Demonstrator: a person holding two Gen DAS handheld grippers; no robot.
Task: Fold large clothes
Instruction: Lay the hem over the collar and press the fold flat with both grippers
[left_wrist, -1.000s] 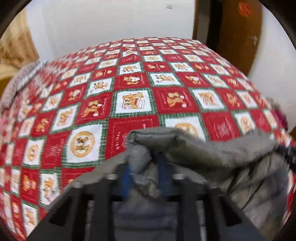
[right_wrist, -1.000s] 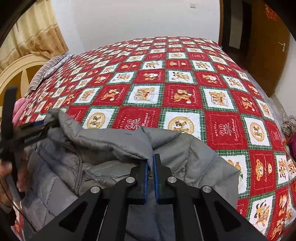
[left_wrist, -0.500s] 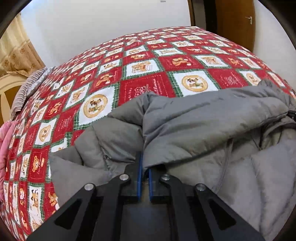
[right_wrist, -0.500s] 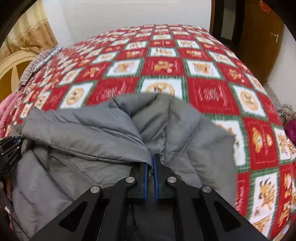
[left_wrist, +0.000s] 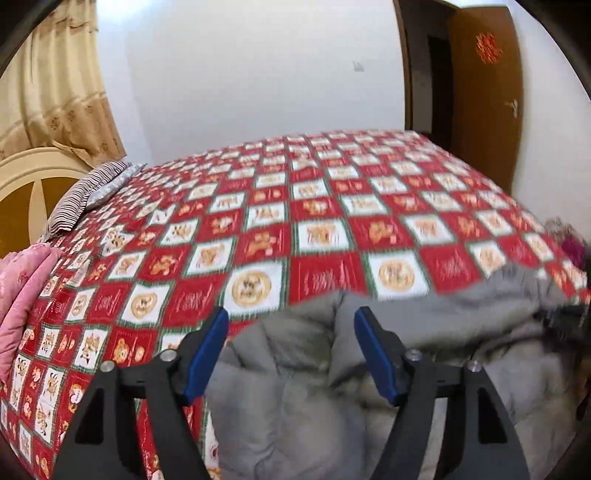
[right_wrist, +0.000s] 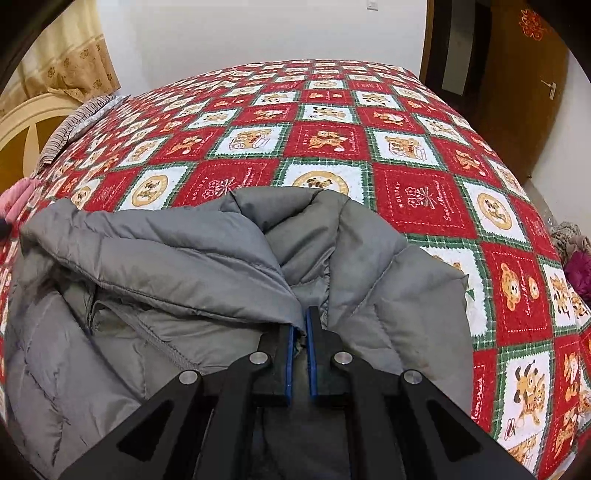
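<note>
**Grey jacket released on the left, pinched on the right**

Grey quilted fabric of the puffer jacket (right_wrist: 207, 280) lies bunched on the near part of the bed, on the red-and-white patchwork bedspread (right_wrist: 424, 199). Half a second ago the left gripper (left_wrist: 291, 354) was clamped on a fold of this jacket (left_wrist: 295, 387); now its jaws are opening, the blue pads (left_wrist: 207, 354) stand well apart, and no fabric is pressed between them. The cloth sits below and beyond the pads, apparently resting on the bedspread (left_wrist: 317, 232). The left view is motion-blurred and has shifted compared with the earlier frame.

The right gripper (right_wrist: 300, 350) remains pressed together on a thin edge of the jacket near its collar, as in the earlier frames. That side is still held.

Judgement: one placement step appears complete on the left. The jacket is not folded yet; it lies crumpled, with the lining showing. The free gripper probably needs a new hold before a fold can begin. A striped pillow (left_wrist: 85, 195) lies well apart at the head of the bed.
</note>
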